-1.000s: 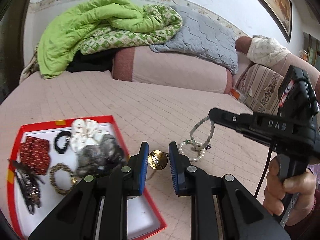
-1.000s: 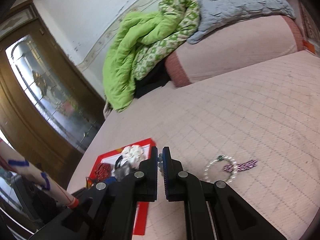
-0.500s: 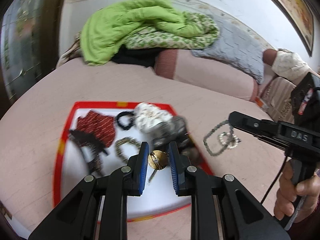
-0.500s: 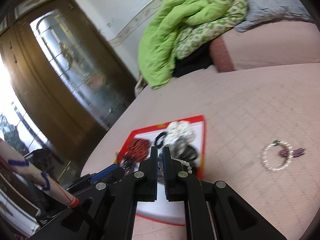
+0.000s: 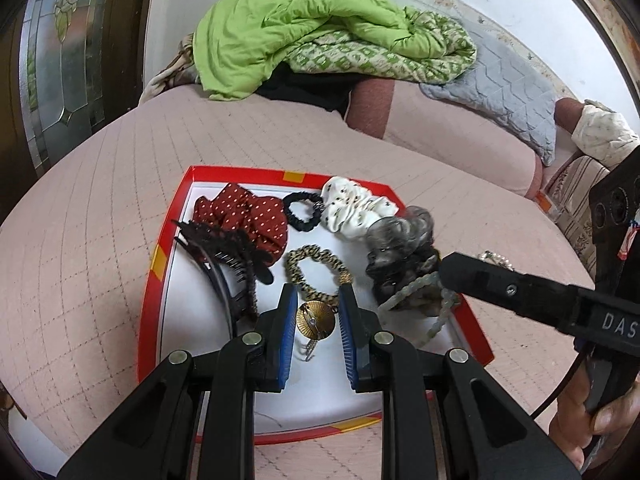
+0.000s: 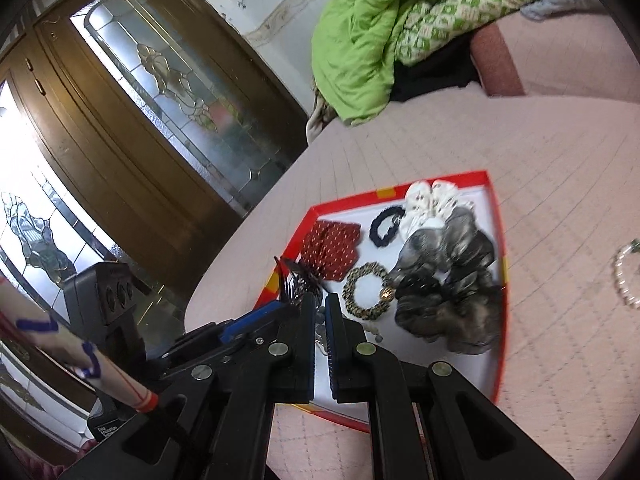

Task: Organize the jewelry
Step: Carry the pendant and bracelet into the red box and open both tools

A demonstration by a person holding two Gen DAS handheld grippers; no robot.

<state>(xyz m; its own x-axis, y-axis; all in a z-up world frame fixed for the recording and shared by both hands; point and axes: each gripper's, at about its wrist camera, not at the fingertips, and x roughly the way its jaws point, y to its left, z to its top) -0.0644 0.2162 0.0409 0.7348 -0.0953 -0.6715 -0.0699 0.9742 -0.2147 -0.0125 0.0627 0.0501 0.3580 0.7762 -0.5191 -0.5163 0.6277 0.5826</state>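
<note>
My left gripper [image 5: 316,320] is shut on a round gold brooch [image 5: 315,319] with a small clasp dangling under it, just above the white floor of the red-rimmed tray [image 5: 160,256]. My right gripper [image 6: 322,312] is shut on a string of pale green beads [image 5: 416,286], which hangs from its tip over the tray's right side, next to a grey scrunchie [image 5: 400,236]. In the right wrist view only a few beads [image 6: 320,330] show between the pads. A pearl bracelet [image 6: 624,276] lies on the bed to the right of the tray.
The tray holds a red dotted scrunchie [image 5: 244,216], a black hair tie [image 5: 302,210], a white scrunchie [image 5: 356,210], a leopard-print hair tie [image 5: 316,272] and a black hair claw [image 5: 228,256]. Folded quilts [image 5: 320,32] are piled at the far end of the bed. A glazed wooden door [image 6: 140,120] stands to the left.
Both grippers have swung left from the bare bed to above the tray, still holding the brooch and the bead string. The pearl bracelet stayed on the bed.
</note>
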